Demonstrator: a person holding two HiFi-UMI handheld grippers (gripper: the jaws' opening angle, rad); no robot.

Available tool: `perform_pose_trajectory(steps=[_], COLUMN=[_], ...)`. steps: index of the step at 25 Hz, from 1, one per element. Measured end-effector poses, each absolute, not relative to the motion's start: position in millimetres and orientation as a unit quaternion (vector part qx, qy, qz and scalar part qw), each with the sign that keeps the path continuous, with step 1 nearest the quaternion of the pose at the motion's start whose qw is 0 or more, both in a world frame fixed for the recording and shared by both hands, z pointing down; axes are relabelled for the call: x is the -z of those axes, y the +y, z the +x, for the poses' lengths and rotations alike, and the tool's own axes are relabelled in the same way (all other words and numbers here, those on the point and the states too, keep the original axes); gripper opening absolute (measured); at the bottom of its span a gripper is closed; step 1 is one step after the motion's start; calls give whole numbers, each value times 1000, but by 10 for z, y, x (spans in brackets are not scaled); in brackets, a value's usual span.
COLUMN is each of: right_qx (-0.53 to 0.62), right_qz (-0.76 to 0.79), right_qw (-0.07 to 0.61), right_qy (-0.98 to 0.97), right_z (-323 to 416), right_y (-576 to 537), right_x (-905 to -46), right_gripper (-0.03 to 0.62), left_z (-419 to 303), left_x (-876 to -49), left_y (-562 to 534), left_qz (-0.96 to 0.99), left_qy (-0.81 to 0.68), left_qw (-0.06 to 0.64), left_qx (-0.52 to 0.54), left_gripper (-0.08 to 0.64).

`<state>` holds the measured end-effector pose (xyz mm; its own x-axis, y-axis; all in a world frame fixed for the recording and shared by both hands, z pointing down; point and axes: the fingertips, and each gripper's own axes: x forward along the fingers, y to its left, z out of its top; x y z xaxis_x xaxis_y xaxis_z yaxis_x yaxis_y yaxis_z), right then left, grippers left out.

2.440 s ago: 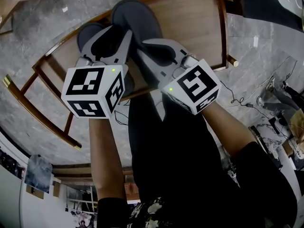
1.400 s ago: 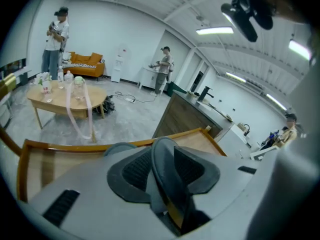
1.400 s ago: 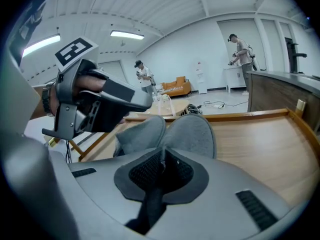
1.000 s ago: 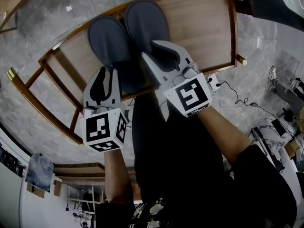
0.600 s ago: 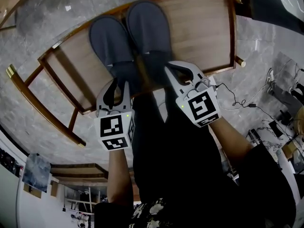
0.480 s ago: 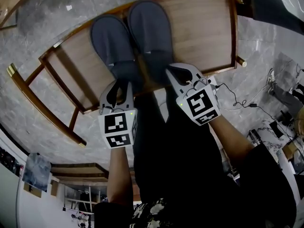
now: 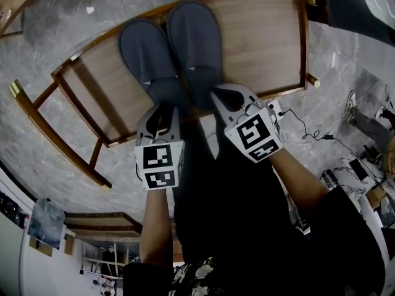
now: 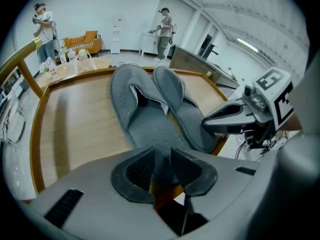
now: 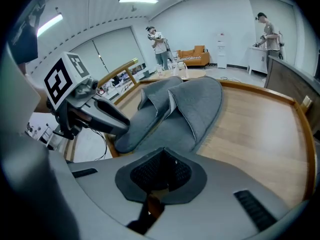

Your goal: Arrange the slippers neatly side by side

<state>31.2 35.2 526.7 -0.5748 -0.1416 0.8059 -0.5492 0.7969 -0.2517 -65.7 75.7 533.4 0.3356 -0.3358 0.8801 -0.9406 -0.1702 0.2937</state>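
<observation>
Two dark grey slippers lie side by side on the wooden table [image 7: 259,36], toes pointing away: the left slipper [image 7: 147,51] [image 8: 137,109] and the right slipper [image 7: 194,39] [image 9: 200,101]. Both grippers hover at the table's near edge, just behind the heels. My left gripper [image 7: 162,108] [image 8: 161,163] has just been closing a little. It still shows a narrow gap, with only the left slipper's heel seen beyond it and nothing gripped. The pads of my right gripper [image 7: 220,96] [image 9: 160,170] meet, holding nothing. Each gripper also shows in the other's view.
A wooden railed frame [image 7: 55,113] runs along the table's left side. Cables [image 7: 305,131] lie on the marble floor at the right. Far back in the room stand people [image 8: 165,26] and an orange sofa [image 8: 82,41].
Both grippers have drawn back from the slippers toward the table's near edge and sunk lower. The slippers have stayed side by side over the last second.
</observation>
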Motion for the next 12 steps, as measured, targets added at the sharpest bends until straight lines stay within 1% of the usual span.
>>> perform_pose_trajectory(steps=[10,12], right_qx=[-244,-243], right_qz=[194,187], right_qw=[403,392], right_qy=[-861,-867], right_z=[281,278], right_y=[341,358], right_x=[-5152,-5057], right_gripper=[0,-2], left_z=[-660,-670], left_x=[-5262,-5172], left_y=[735,738], left_qz=[679,676], left_qy=[-487,-499], left_qw=[438,433], left_qx=[-332,-325], left_gripper=[81,63])
